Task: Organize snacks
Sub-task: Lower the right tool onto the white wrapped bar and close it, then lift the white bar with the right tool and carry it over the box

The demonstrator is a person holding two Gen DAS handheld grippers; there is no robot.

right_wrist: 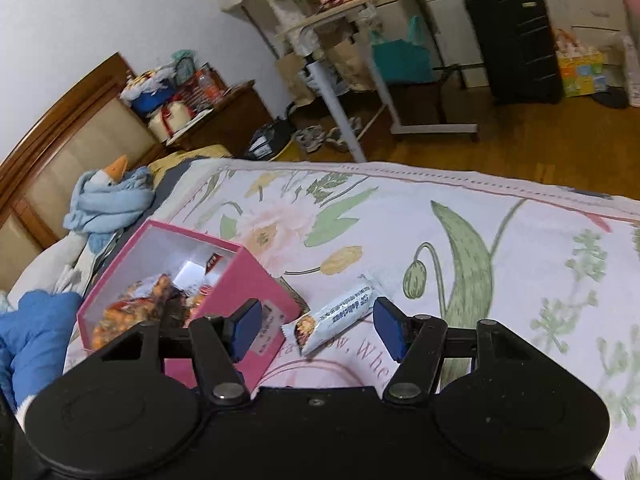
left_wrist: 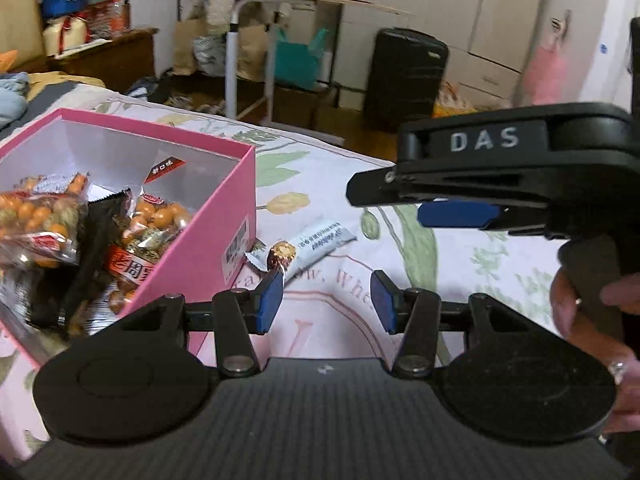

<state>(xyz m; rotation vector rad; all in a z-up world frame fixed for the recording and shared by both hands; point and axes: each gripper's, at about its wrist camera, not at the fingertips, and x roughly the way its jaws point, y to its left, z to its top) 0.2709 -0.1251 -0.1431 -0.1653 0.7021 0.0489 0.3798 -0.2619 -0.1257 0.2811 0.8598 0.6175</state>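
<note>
An open pink box (left_wrist: 208,240) stands on the bed at the left, holding several bags of orange snacks (left_wrist: 156,220). A white snack bar (left_wrist: 316,240) lies on the bedspread just right of the box. My left gripper (left_wrist: 326,302) hovers short of the bar, open, with nothing between its blue pads. From the right, my right gripper (left_wrist: 416,204) reaches in, held by a person's hand (left_wrist: 580,304). In the right wrist view the bar (right_wrist: 332,316) lies beneath the open right gripper (right_wrist: 318,328), untouched, with the pink box (right_wrist: 248,276) to its left.
The floral bedspread (right_wrist: 480,260) stretches to the right. A plush goose in a blue scarf (right_wrist: 112,196) lies behind the box near the headboard. Beyond the bed's far edge stand a white rolling table (right_wrist: 340,80) and a black suitcase (right_wrist: 516,40).
</note>
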